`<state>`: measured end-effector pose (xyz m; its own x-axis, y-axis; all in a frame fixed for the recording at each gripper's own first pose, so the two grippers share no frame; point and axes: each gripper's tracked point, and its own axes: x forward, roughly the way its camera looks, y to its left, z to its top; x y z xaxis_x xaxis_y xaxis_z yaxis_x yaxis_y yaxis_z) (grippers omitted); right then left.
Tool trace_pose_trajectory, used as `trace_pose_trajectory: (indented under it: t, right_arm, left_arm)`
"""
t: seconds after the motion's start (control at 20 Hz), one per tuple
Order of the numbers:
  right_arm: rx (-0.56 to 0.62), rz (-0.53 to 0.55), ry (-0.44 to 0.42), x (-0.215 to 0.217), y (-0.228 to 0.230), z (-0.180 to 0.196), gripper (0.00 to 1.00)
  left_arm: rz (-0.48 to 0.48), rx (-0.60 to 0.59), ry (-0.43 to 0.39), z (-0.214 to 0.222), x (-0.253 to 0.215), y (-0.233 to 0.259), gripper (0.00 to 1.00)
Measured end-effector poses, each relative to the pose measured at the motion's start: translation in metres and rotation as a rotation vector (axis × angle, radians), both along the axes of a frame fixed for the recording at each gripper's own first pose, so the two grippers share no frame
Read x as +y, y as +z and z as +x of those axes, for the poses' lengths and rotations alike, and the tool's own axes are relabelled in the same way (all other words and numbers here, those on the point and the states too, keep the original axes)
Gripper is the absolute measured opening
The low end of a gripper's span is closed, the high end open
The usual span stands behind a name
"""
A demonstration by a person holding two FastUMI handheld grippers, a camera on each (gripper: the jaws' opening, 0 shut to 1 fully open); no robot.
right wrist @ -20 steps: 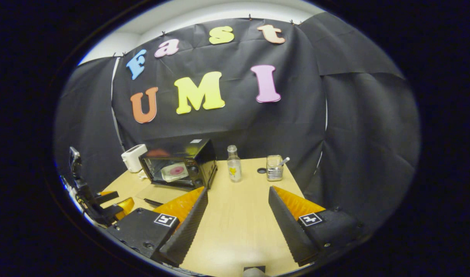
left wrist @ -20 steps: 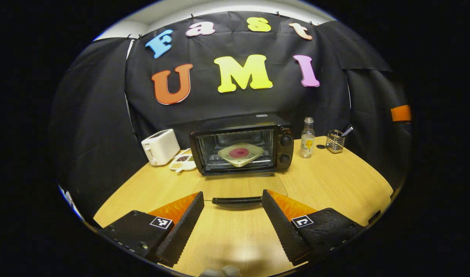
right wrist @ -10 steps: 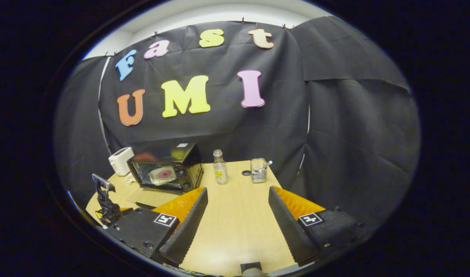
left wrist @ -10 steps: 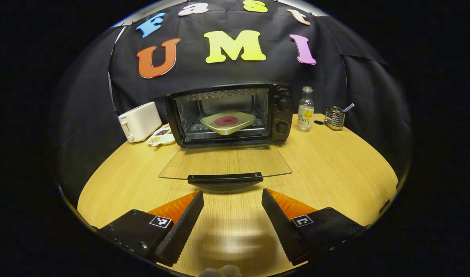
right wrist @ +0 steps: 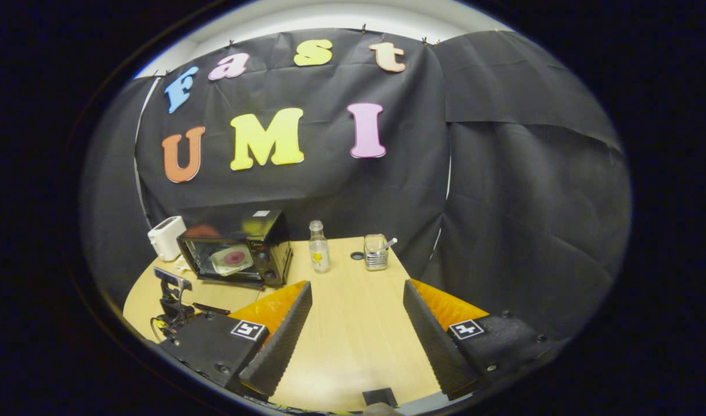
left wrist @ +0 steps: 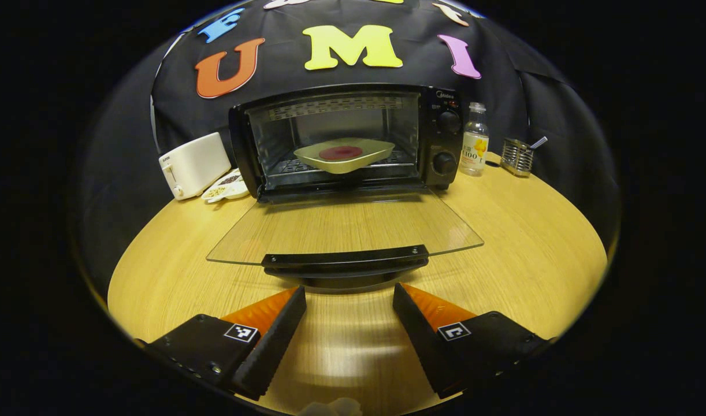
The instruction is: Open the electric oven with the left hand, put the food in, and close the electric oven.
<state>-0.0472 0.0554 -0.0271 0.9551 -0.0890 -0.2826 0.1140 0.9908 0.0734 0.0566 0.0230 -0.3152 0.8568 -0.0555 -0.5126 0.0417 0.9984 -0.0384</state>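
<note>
Light wooden tabletop (left wrist: pixel 515 231) carries a black electric oven (left wrist: pixel 439 138) at its far edge, with the glass door (left wrist: pixel 341 228) folded down flat and its black handle (left wrist: pixel 344 260) facing forward. Inside, on the wire rack, sits a pale square plate (left wrist: pixel 341 157) bearing a round dark-red food item (left wrist: pixel 340 152). Left gripper (left wrist: pixel 348 315) hangs just short of the handle, fingers spread, gripping nothing. Right gripper (right wrist: pixel 356 323) hovers over bare tabletop, well to the oven's right, likewise spread and unloaded.
</note>
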Motion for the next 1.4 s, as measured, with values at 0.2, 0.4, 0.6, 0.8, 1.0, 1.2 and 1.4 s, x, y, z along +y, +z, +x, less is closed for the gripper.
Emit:
trace_pose_trajectory:
  t: [0.2,0.4,0.6,0.8,1.0,1.2,1.4]
  right_arm:
    - [0.005,0.013,-0.013,0.003,-0.002,0.0,1.0]
    - [0.005,0.027,-0.023,0.002,-0.003,0.001,1.0]
    - [0.004,0.043,-0.025,0.003,-0.005,0.002,1.0]
    - [0.004,0.061,-0.023,0.003,-0.01,0.003,1.0]
    - [0.016,0.078,-0.029,0.0,-0.016,0.002,1.0]
    - [0.028,0.069,-0.039,-0.008,-0.018,-0.001,1.0]
    - [0.038,0.07,-0.039,-0.011,-0.019,0.0,1.0]
  left_arm:
    - [0.011,-0.005,-0.01,0.003,0.001,0.0,0.97]
    - [0.015,-0.006,-0.013,0.001,0.005,0.006,0.97]
    - [0.032,-0.037,-0.016,0.004,0.009,0.025,0.97]
    - [0.027,-0.074,-0.017,0.015,0.011,0.045,0.97]
    - [0.025,-0.05,-0.012,0.007,0.009,0.037,0.97]
    - [0.034,-0.027,-0.022,0.001,0.005,0.024,0.97]
    - [0.036,-0.021,0.001,0.007,0.006,0.022,0.97]
